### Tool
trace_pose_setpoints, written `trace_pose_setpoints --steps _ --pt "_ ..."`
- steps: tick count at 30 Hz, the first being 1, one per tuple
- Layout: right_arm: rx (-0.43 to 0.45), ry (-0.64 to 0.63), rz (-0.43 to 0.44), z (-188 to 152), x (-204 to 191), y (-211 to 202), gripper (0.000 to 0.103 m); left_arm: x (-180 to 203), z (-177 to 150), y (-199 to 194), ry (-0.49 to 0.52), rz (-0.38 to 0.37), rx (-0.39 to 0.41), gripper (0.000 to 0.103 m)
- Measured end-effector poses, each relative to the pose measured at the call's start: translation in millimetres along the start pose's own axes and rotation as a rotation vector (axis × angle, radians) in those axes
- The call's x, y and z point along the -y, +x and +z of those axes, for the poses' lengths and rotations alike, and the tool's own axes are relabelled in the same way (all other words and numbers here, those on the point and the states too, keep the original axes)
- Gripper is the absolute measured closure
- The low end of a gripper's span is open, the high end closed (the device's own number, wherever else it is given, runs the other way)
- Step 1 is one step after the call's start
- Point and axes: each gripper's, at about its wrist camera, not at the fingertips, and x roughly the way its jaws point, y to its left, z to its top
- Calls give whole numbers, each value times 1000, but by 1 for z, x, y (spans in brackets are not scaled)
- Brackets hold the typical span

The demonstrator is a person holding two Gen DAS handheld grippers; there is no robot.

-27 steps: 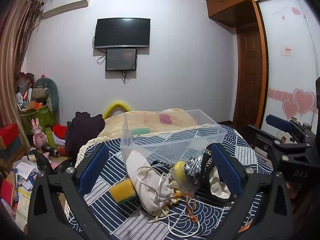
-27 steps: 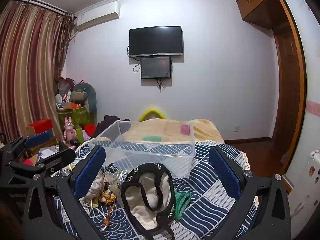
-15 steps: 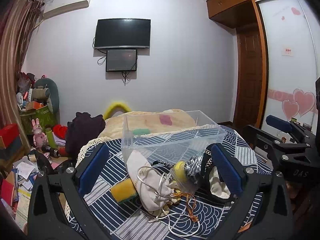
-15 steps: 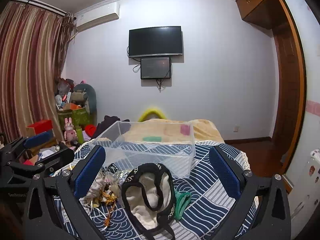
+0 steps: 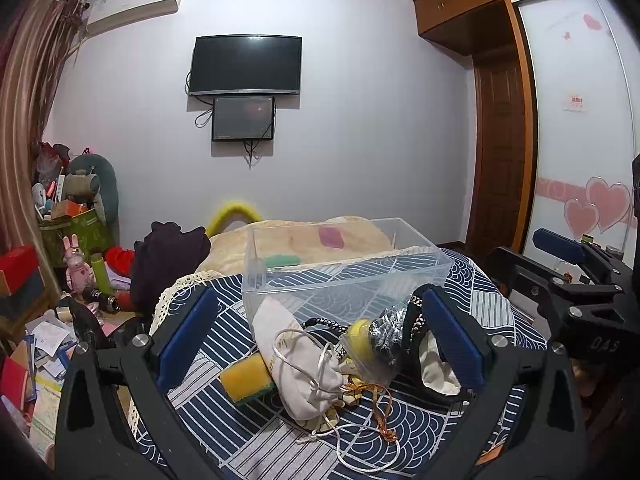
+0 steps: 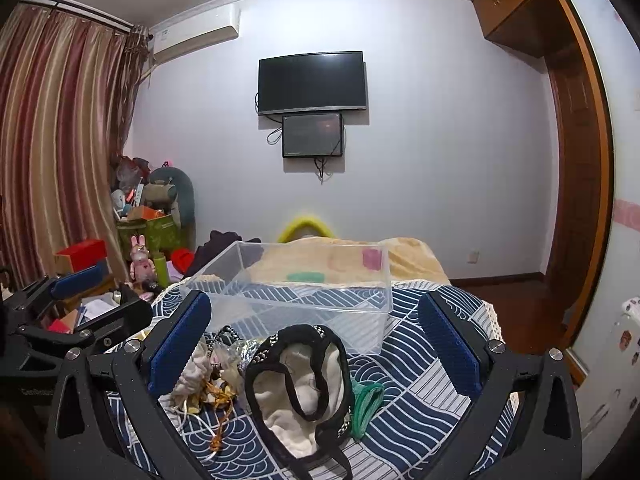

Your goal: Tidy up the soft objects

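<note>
Now the bed (image 5: 472, 280) is seen spread with a navy wave-patterned cover, and every soft thing is laid on it. Largest on top is the clear bin (image 5: 340, 264) (image 6: 296, 292), set upright toward the far side with nothing seen inside it. Just in front of it a loose heap is found. The cream-lined black bag (image 6: 300, 392) (image 5: 432, 360) is spread flat at the right of the heap, framed between the right tongs (image 6: 312, 344), whose blue pads are held wide apart with nothing gripped. The white pouch (image 5: 298, 364) (image 6: 192, 372) is laid at the left of the heap, its cord trailing toward the near edge, and it is framed by the left tongs (image 5: 320, 332), likewise held wide apart and gripping nothing. A yellow sponge (image 5: 246, 378) is seen touching the pouch's left side. A crinkled plastic bag (image 5: 374, 338) with something yellow and silver inside is wedged between pouch and black bag. Green bands (image 6: 366, 404) are laid just right of the black bag. Gold cord (image 5: 380, 408) (image 6: 218, 400) is tangled at the near side of the heap.
</note>
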Motion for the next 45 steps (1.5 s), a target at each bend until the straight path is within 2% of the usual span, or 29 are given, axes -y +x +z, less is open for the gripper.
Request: trace_pose_setpoints --steps 36,45 --pt "-11 16 13 -4 1 1 0 -1 -1 2 6 6 3 0" --pt "-59 7 54 -12 1 13 0 -11 -6 14 -7 17 -27 0"
